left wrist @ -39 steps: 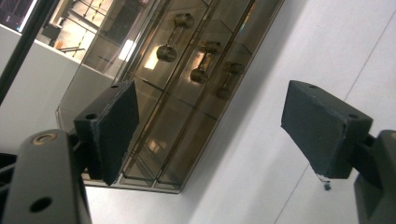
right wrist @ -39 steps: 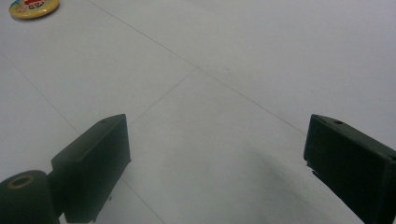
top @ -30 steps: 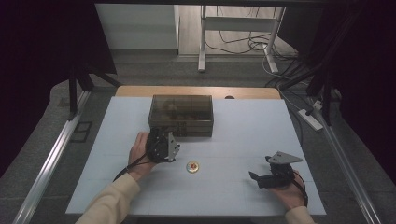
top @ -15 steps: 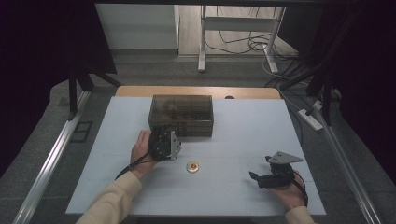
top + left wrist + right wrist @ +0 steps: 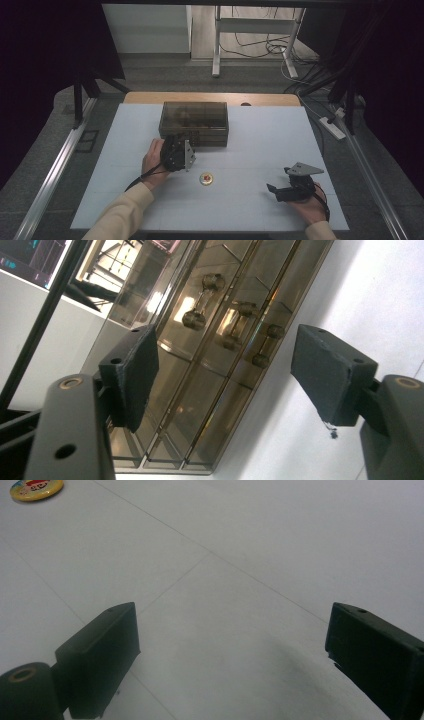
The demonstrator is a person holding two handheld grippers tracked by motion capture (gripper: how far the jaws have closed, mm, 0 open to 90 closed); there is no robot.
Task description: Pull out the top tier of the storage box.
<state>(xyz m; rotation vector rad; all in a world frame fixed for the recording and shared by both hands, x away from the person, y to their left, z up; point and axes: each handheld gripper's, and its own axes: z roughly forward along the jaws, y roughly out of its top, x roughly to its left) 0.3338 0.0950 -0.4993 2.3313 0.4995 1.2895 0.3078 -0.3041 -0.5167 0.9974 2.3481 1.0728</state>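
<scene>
Up close, your left gripper (image 5: 225,375) faces the smoked drawer box (image 5: 194,122), and the jaws stand wide apart with nothing between them. Through the tinted front you can make out three small bar handles (image 5: 202,302), but the contents behind them are too dark to tell. The box runs past the top and bottom edges of the left gripper view, so its full outline is cut off there. From the high view, your left hand (image 5: 152,162) covers much of the gripper body, and its jaw tips are hidden against the box's front, so you cannot tell from there whether they touch it; the left gripper view shows them just short of the drawers.

Your right gripper (image 5: 295,187) rests low over the table (image 5: 260,135) near its front right corner, well apart from the box. Its jaws also gape wide and hold nothing. In the right gripper view, bare white surface lies between them.

A small round yellow badge (image 5: 206,178) lies flat on the table between the two grippers, nearer your left. Its red marking is too small to read, and it is clipped by the corner of the right gripper view.
</scene>
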